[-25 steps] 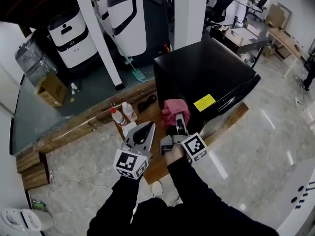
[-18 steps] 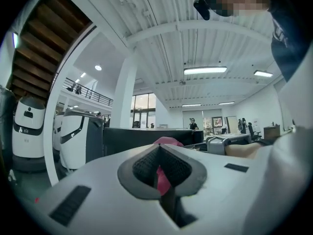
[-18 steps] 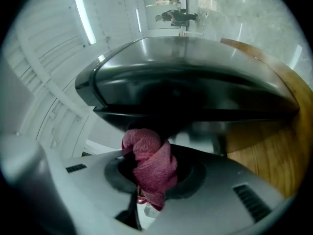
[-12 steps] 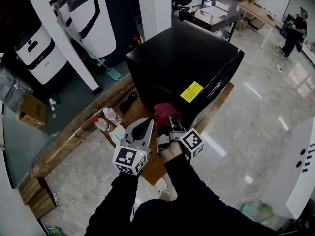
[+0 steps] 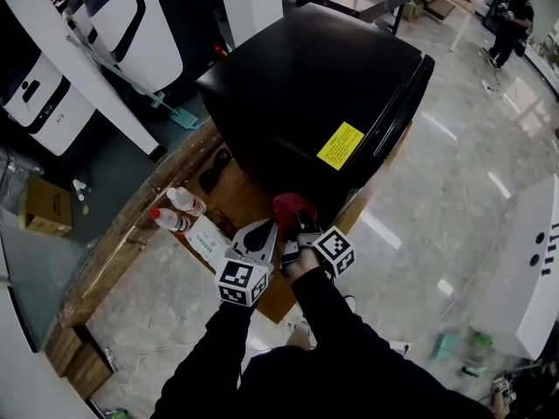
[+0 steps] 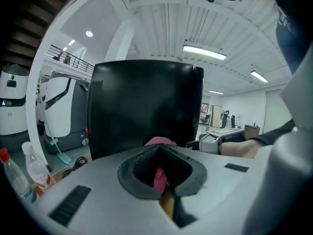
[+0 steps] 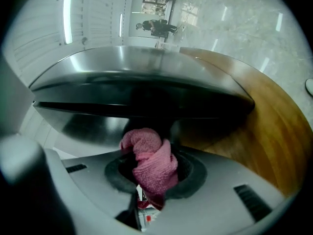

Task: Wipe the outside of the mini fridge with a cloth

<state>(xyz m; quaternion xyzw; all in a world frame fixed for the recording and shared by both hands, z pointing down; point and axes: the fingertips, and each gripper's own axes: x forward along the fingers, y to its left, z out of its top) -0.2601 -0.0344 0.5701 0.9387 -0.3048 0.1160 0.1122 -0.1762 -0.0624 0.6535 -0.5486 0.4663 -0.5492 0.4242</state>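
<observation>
Mini fridge (image 5: 314, 85), black, standing on the wooden counter (image 5: 229, 201), with a yellow label (image 5: 340, 145) on the side facing me. My right gripper (image 5: 302, 229) has its fingers clenched on the bunched pink cloth (image 5: 290, 206), which is pressed to the lower edge of that side, just above the counter. My left gripper (image 5: 265, 230) hangs just beside it, fingers closed together and, as far as I can judge, holding nothing. Two bottles (image 5: 175, 208) stand to the left. Step in hand, by my reading: wiping low on one side. The next move calls for sweeping the cloth along the panel under steady pressure, then over the top and remaining sides
</observation>
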